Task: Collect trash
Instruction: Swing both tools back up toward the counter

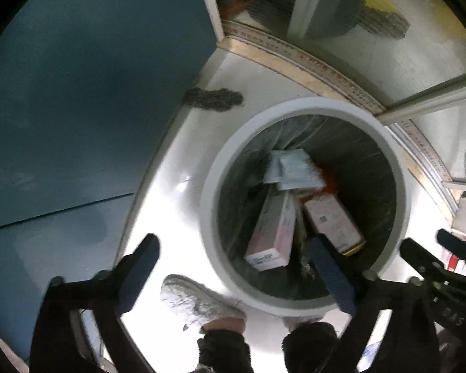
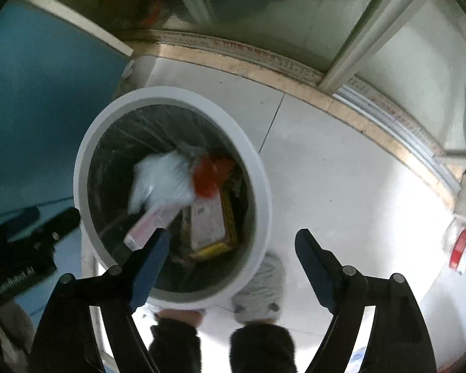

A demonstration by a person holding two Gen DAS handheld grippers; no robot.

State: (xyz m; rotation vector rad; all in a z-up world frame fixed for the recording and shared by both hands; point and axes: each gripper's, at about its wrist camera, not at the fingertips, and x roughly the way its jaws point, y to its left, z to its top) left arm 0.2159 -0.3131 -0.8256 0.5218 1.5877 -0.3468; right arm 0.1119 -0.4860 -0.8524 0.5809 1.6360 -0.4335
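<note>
A round white trash bin [image 1: 220,168] with a dark liner stands on the pale floor; it also shows in the right wrist view [image 2: 84,143]. Inside lie a white padded bag [image 1: 292,168], pink-and-white boxes [image 1: 273,230] and a red scrap [image 2: 208,174]. The white bag [image 2: 164,180] is blurred in the right wrist view. My left gripper [image 1: 233,267] is open and empty above the bin's near rim. My right gripper [image 2: 230,258] is open and empty over the bin's right rim. The right gripper also shows in the left wrist view [image 1: 444,255].
A blue cabinet [image 1: 77,93] stands left of the bin. A sliding glass door track [image 2: 295,68] runs behind it. The person's grey slippers [image 1: 198,301] stand in front of the bin. A plastic bottle with a red label [image 2: 463,248] lies at the right.
</note>
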